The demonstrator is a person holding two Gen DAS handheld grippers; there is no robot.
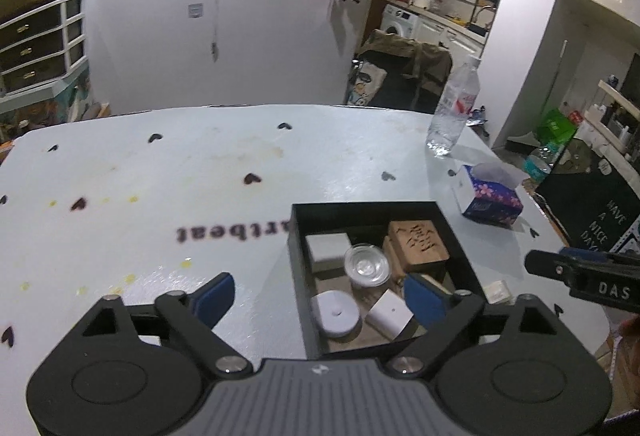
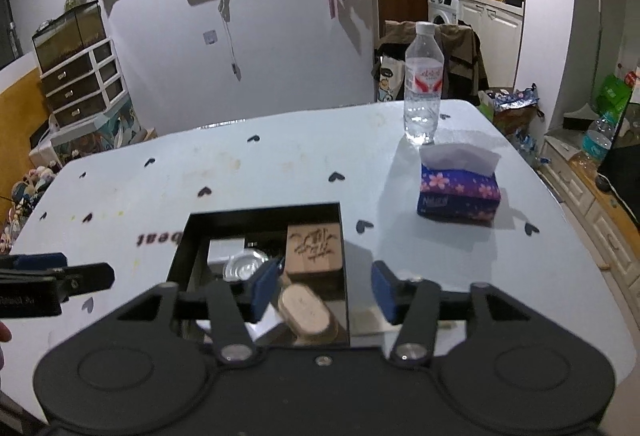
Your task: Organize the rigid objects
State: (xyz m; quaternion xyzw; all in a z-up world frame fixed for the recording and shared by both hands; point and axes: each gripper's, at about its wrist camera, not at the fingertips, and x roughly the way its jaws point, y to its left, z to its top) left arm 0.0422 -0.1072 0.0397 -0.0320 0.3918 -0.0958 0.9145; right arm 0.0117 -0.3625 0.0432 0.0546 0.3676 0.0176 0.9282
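Rigid objects lie in the black tray [image 1: 297, 236] on the pale blue table [image 1: 160, 195]. Over its near edge, the left gripper [image 1: 320, 300] and right gripper [image 2: 323, 294] hover spread apart, pinching nothing. Inside sit a carved wooden block [image 1: 418, 244], clear round lid [image 1: 366, 266], white puck [image 1: 334, 314] and white boxes. Beyond stand a tissue pack [image 2: 458, 187] and water bottle [image 2: 423, 83].

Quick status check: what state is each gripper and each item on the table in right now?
left gripper: open, empty, above the box's near-left corner
right gripper: open, empty, over the box's right wall
black box: no lid, holding several items
carved wooden block: in box, carved face up
water bottle: upright, capped
tissue pack: opened, tissue sticking out
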